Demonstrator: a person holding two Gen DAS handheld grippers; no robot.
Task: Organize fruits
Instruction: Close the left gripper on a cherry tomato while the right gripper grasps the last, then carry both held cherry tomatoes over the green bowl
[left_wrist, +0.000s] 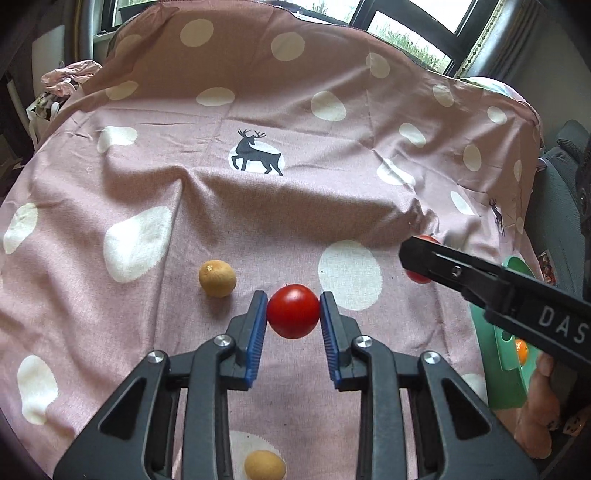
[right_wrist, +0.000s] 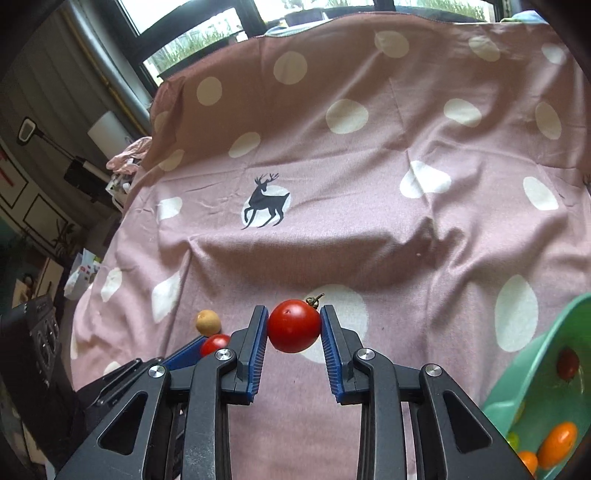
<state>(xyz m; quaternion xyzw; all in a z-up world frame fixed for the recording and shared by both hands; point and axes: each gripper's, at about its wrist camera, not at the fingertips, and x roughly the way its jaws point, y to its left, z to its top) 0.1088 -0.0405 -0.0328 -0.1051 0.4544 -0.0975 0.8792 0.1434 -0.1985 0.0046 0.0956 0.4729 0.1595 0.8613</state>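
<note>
My left gripper (left_wrist: 293, 312) is shut on a red tomato (left_wrist: 293, 311), held just above the pink spotted cloth (left_wrist: 221, 206). My right gripper (right_wrist: 294, 326) is shut on another red tomato (right_wrist: 294, 325) with a small stem. In the left wrist view the right gripper (left_wrist: 417, 258) comes in from the right, its tomato (left_wrist: 419, 275) mostly hidden behind it. In the right wrist view the left gripper's tomato (right_wrist: 215, 344) shows at lower left. A tan round fruit (left_wrist: 217, 278) lies left of the left gripper; it also shows in the right wrist view (right_wrist: 208, 322). Another tan fruit (left_wrist: 264, 466) lies under the left gripper.
A green bowl (right_wrist: 532, 373) at the right holds a dark red tomato (right_wrist: 567, 363) and orange fruits (right_wrist: 557, 444); its rim shows in the left wrist view (left_wrist: 508, 376). The cloth rises over a backrest toward windows. Clutter lies off the left edge.
</note>
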